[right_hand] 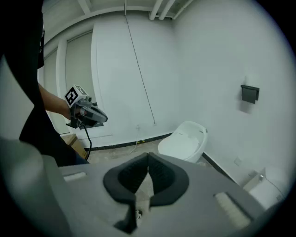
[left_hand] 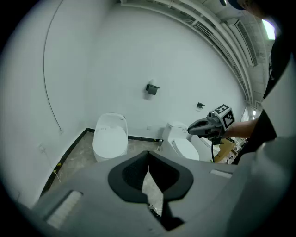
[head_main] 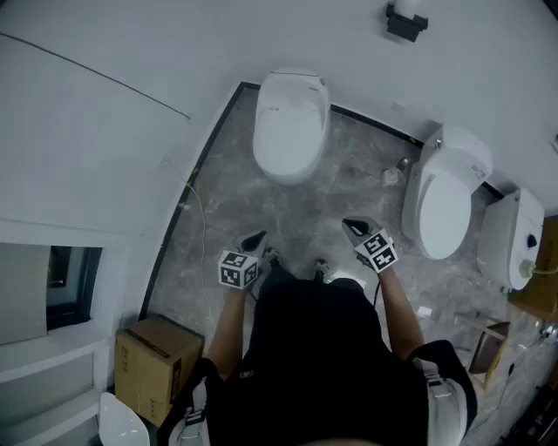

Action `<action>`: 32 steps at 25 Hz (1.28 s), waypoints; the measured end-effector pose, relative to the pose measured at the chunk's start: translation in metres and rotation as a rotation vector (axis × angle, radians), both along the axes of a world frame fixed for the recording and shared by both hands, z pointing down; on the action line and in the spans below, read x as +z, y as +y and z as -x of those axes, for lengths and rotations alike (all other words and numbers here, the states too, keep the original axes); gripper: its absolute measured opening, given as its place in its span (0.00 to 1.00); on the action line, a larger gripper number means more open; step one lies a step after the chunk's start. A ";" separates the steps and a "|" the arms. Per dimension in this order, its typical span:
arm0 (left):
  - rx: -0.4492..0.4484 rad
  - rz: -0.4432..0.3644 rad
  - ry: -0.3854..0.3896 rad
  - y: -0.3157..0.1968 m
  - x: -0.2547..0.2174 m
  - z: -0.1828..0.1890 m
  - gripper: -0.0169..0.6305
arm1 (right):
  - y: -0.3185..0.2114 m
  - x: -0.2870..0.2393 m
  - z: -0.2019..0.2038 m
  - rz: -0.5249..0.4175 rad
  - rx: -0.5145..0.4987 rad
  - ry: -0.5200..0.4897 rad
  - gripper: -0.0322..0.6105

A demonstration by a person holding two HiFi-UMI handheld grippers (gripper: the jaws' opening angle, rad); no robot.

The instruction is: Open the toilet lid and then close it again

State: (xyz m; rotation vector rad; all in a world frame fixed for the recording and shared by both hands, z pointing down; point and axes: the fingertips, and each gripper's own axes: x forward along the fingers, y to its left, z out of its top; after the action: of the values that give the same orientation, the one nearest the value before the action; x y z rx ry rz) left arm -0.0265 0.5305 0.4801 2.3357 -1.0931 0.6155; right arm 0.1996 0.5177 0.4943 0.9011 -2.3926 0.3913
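A white toilet (head_main: pixel 290 125) stands against the far wall with its lid (head_main: pixel 288 139) down; it also shows in the left gripper view as the toilet (left_hand: pixel 110 141) and in the right gripper view as the toilet (right_hand: pixel 184 141). My left gripper (head_main: pixel 259 239) hangs over the marble floor well short of it, shut and empty. My right gripper (head_main: pixel 350 227) is level with it to the right, shut too, nothing held. Each gripper sees the other: the right gripper (left_hand: pixel 190 129) and the left gripper (right_hand: pixel 104 118).
A second white toilet (head_main: pixel 446 196) and a third fixture (head_main: pixel 511 237) stand along the right wall. A cardboard box (head_main: pixel 155 361) sits at the lower left by a white shelf. A black holder (head_main: pixel 406 22) hangs on the wall. A thin cable (head_main: pixel 202 231) runs down the left floor edge.
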 end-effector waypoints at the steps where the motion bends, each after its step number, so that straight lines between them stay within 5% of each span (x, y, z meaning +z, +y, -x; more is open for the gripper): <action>1: 0.000 0.002 0.004 0.001 0.000 -0.001 0.05 | 0.000 0.000 0.000 -0.001 0.001 0.000 0.06; 23: -0.058 -0.005 0.027 0.019 -0.002 -0.014 0.05 | 0.002 -0.006 -0.014 0.004 0.001 -0.072 0.05; 32: -0.086 0.035 0.053 -0.004 0.017 0.005 0.05 | -0.024 0.014 0.001 0.022 -0.018 -0.028 0.05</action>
State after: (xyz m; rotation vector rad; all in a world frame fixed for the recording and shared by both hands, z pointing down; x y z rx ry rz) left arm -0.0311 0.5262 0.4969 2.2495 -1.1436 0.5337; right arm 0.1985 0.4938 0.5079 0.8689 -2.4161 0.4246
